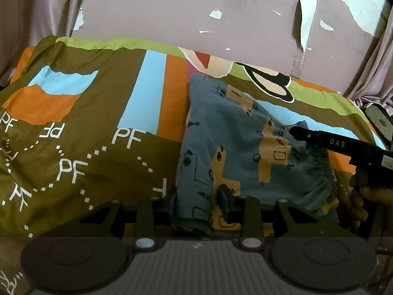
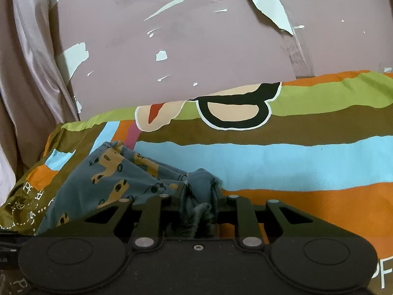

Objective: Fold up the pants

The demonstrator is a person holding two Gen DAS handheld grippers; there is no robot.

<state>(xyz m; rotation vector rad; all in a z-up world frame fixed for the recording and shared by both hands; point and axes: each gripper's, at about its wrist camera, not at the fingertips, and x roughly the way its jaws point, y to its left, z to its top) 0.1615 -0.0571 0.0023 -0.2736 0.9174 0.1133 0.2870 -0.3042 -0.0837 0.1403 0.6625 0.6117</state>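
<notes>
Both claws, left claw [image 1: 196, 205] and right claw [image 2: 197, 202], pinch the blue pants [image 1: 233, 142]; thin fabric may slip out, spoiling the fold on the bed [image 1: 98, 123].

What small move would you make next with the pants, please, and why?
Probably carry both grippers together across the bedsheet to lay the fold. The left gripper and right gripper each pinch bunched pants fabric, so the pants seem held at two points, ready to move.
</notes>
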